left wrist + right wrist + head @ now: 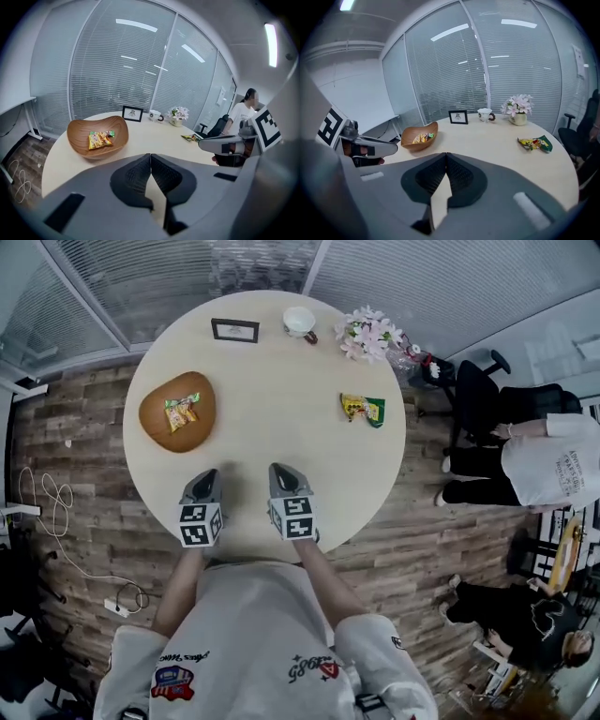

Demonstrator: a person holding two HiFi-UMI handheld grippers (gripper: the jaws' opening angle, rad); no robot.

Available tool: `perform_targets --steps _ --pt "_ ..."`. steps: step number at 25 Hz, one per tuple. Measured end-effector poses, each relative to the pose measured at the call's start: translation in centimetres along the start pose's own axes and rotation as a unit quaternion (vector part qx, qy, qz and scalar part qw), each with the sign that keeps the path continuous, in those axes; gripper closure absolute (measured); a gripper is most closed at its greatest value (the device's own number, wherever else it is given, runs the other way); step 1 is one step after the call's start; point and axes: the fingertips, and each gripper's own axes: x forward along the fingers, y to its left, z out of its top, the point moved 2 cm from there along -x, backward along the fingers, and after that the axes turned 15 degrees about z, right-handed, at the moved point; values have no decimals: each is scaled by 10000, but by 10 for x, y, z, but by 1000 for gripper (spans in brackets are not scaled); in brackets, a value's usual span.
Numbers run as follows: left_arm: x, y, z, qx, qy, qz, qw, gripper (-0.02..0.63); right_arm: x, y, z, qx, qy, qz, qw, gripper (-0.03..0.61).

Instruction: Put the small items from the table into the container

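The left gripper [204, 474] and right gripper [281, 468] are hanging over the near edge of the round pale tabletop [272, 352], both clenched shut on nothing. The brown wooden bowl [155, 427] is sitting by the left edge with a yellow snack packet [181, 412] inside. A yellow-green snack packet [362, 409] is lying near the right edge.
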Motion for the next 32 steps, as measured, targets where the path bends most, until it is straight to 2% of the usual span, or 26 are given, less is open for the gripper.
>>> perform_targets --steps 3,7,16,18,20,22,24,27,29,32 --pt "2 -29 -6 -150 101 167 9997 606 -24 -29 -4 29 15 102 9999 577" --pt "7 -61 -4 -222 31 407 9989 606 -50 -70 -4 7 33 249 9997 577" --pt "10 -119 -12 -99 86 651 9978 606 -79 -138 -15 -90 195 466 9987 577" --pt "10 -129 -13 -56 132 608 9981 606 -82 -151 -11 -242 208 498 9983 575" --pt "10 -138 -13 34 153 576 9982 606 -85 -167 -7 -640 322 541 9960 575" --pt "11 -144 -12 117 173 567 9982 606 -82 -192 -3 -1282 634 548 9882 573" --pt "12 -147 -12 156 196 578 9980 606 -75 -228 3 -1846 1030 442 9764 502" --pt "11 -144 -18 125 295 652 9974 606 -64 -283 11 -2305 1574 211 9600 456" --pt "11 -140 -22 73 354 713 9968 606 -54 -314 11 -2645 2024 135 9428 442" --pt "9 -138 -30 -16 457 786 9959 606 -44 -345 0 -3114 2769 200 9088 425"
